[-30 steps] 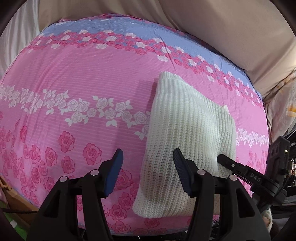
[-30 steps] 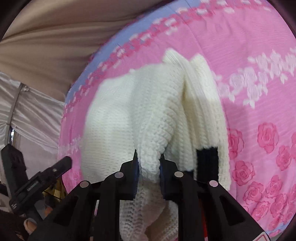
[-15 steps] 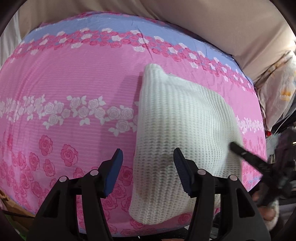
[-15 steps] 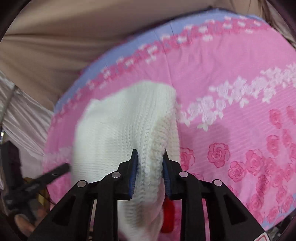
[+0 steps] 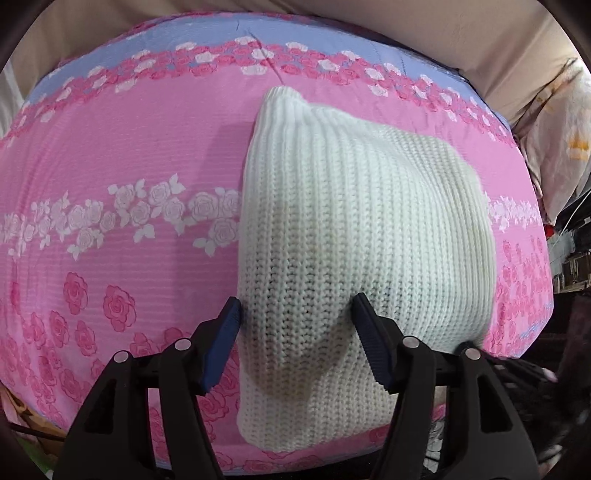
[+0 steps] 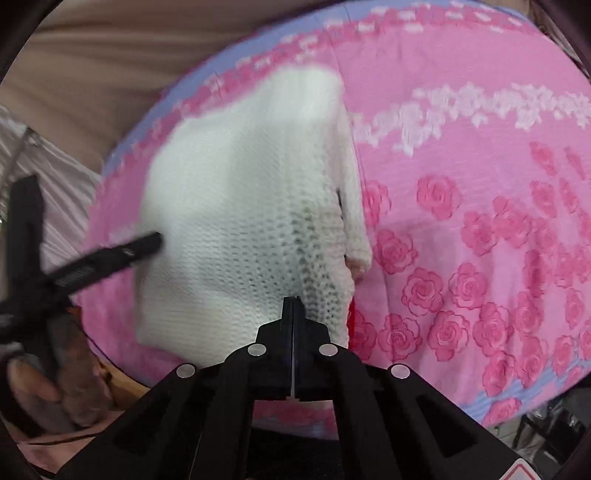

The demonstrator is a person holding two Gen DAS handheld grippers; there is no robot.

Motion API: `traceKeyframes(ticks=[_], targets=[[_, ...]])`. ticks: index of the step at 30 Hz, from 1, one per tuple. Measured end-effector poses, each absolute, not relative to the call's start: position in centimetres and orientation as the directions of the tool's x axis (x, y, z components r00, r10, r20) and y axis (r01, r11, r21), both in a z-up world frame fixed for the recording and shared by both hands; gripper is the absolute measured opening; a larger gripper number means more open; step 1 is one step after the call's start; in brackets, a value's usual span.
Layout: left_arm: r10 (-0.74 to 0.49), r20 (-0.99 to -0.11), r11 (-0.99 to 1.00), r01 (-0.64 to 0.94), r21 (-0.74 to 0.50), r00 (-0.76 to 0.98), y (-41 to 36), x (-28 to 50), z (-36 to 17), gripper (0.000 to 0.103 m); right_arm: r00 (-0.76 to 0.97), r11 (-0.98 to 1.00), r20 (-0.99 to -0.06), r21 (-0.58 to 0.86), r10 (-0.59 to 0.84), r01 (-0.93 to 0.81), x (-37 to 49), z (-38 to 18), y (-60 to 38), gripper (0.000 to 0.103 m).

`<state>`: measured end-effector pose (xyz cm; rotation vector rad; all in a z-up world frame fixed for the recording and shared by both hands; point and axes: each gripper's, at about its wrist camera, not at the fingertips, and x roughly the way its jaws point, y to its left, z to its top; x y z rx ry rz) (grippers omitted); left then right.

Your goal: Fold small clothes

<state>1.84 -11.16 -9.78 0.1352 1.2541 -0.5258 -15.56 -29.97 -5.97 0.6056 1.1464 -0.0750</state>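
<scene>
A white knit sweater (image 5: 354, 236) lies folded on the pink rose-print bedsheet (image 5: 110, 173). My left gripper (image 5: 295, 332) is open, its blue-padded jaws standing either side of the sweater's near left part, just above it. In the right wrist view the sweater (image 6: 240, 206) lies ahead of my right gripper (image 6: 293, 304), which is shut with nothing between its jaws, at the sweater's near edge. The left gripper's finger (image 6: 110, 254) shows blurred at the left of that view.
The bed's near edge (image 5: 332, 465) runs just under the grippers. Beige fabric (image 5: 443, 33) rises behind the bed. A pale pillow or bag (image 5: 554, 122) lies at the far right. A red item (image 6: 352, 325) peeks from under the sweater's near right edge.
My right gripper let go of the sweater fold it was holding, and its jaws closed empty. The fold now lies flat. My left gripper moved right, over the sweater's near left part.
</scene>
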Motion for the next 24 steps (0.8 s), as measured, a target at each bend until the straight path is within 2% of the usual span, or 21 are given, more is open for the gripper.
traceKeyframes(ticks=[1,4,6,7,10,13,17,21,24], targets=[[-0.298,-0.928,0.873,0.458,-0.17,0.224,-11.2,1.7,-9.6,0.061,0.445,0.848,-0.863,0.41,0.241,0.336,-15.8,-5.0,-29.6,0.005],[-0.296,-0.928,0.872,0.461,-0.166,0.226,-11.1,1.6,-9.7,0.061,0.416,0.888,-0.882,0.358,0.22,0.29,-15.8,-5.6,-28.2,0.006],[-0.299,-0.927,0.871,0.461,-0.17,0.225,-11.1,1.6,-9.6,0.061,0.335,0.919,-0.925,0.278,0.178,0.279,-15.4,-9.1,-27.3,0.0],[-0.301,-0.927,0.87,0.462,-0.172,0.223,-11.2,1.6,-9.7,0.061,0.325,0.923,-0.93,0.269,0.174,0.276,-15.3,-9.9,-27.1,0.0],[-0.293,-0.925,0.867,0.476,-0.149,0.243,-11.2,1.3,-9.2,0.06,0.38,0.918,-0.915,0.26,0.135,0.299,-15.5,-6.5,-26.9,0.0],[-0.287,-0.921,0.869,0.476,-0.135,0.265,-10.8,1.3,-8.7,0.061,0.473,0.924,-0.872,0.276,0.125,0.264,-14.9,-2.5,-26.7,0.005],[-0.28,-0.917,0.879,0.461,-0.126,0.284,-9.9,1.4,-8.1,0.061,0.525,0.929,-0.829,0.326,0.193,0.174,-11.4,0.1,-25.3,0.006],[-0.256,-0.914,0.904,0.412,-0.112,0.315,-8.2,1.9,-7.6,0.061,0.478,0.92,-0.833,0.375,0.278,0.119,-7.1,-2.4,-23.1,0.006],[-0.226,-0.913,0.936,0.336,-0.106,0.339,-5.6,2.7,-7.5,0.061,0.39,0.929,-0.873,0.356,0.292,0.1,-4.9,-6.4,-21.5,0.006]])
